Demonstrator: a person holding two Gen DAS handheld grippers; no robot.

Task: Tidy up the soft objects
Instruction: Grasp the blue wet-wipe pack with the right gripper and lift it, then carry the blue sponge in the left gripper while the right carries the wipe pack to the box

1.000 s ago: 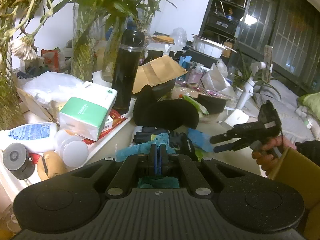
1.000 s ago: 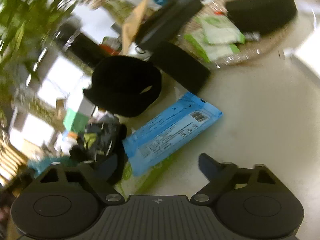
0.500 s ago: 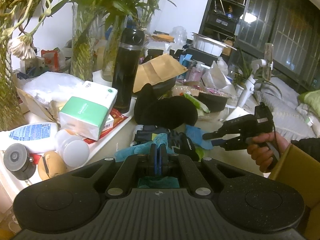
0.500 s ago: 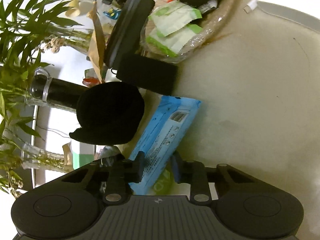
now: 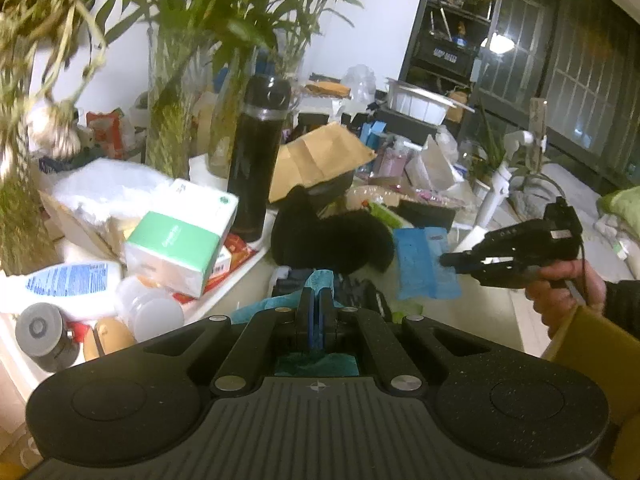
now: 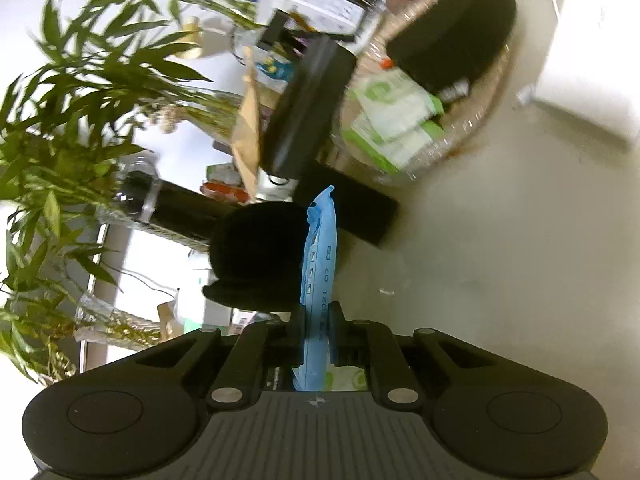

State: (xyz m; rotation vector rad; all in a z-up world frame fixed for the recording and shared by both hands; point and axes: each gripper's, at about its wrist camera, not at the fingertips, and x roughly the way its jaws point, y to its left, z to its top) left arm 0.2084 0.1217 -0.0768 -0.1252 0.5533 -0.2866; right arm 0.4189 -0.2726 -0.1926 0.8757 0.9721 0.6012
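My left gripper [image 5: 314,307] is shut on a teal cloth [image 5: 320,280] that bunches over a dark pile on the table. Behind it lies a black soft hat [image 5: 332,240]. A hand at the right holds my right gripper [image 5: 450,261], its jaws closing tight on a blue wipes packet [image 5: 420,264] that hangs off the table. In the right wrist view the same packet [image 6: 320,248] stands on edge between the pads of the right gripper [image 6: 318,330], with the black hat [image 6: 256,256] just left of it.
A green-and-white tissue box [image 5: 180,248], a black bottle [image 5: 258,160], glass vases of plants [image 5: 168,120] and a brown paper bag [image 5: 320,160] crowd the back left. A basket [image 6: 472,136] holds green packets. A yellow cardboard box [image 5: 592,344] stands at the right.
The right gripper went from open above the blue packet to shut on it, then lifted it off the table and rolled it onto its edge. The left gripper kept still.
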